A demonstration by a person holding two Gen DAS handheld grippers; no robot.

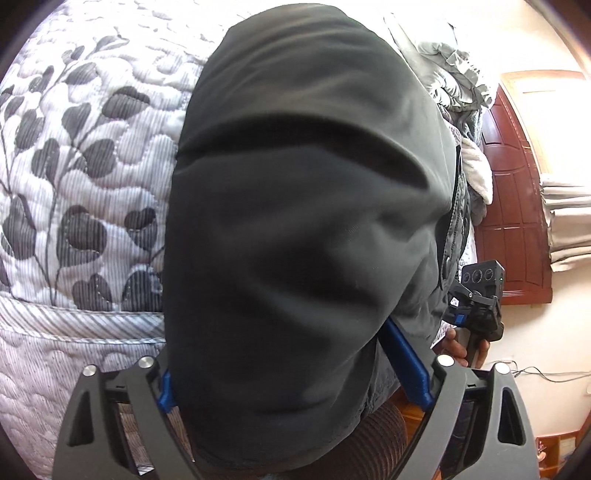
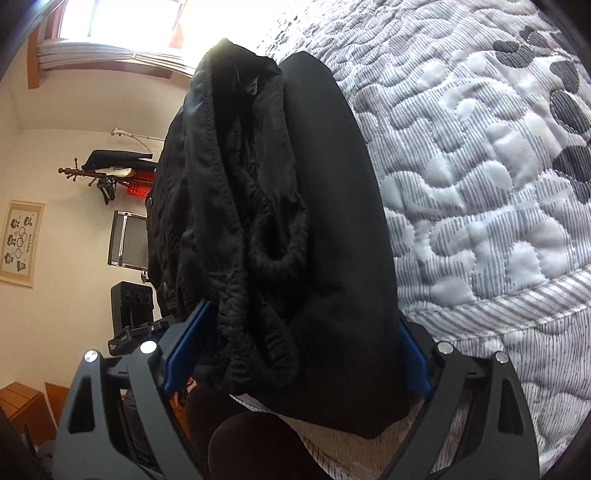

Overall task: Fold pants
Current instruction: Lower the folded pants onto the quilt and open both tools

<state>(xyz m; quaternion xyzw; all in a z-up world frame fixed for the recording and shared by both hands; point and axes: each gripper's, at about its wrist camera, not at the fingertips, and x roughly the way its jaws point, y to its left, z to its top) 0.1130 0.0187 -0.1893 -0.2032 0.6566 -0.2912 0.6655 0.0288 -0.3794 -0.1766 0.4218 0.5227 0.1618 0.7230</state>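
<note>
Left gripper [image 1: 295, 369] dark grey linkage arms, blue fingers [image 1: 406, 363], silver pivot screws (four showing), right gripper [image 2: 295, 354] alike

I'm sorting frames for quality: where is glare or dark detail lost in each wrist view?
Left wrist view: the wall and door area at top right is washed out, and the pants fill the middle as a dark, low-detail mass. Right wrist view: the window is blown out, and the quilt bends with fisheye distortion.

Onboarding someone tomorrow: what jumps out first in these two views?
The black pants fill the middle of both views, bunched thick between each tool's blue fingers; the gathered waistband shows in the right wrist view. Behind lies a grey leaf-print quilt. The right tool, hand-held, peeks past the cloth's right edge in the left view.
</note>
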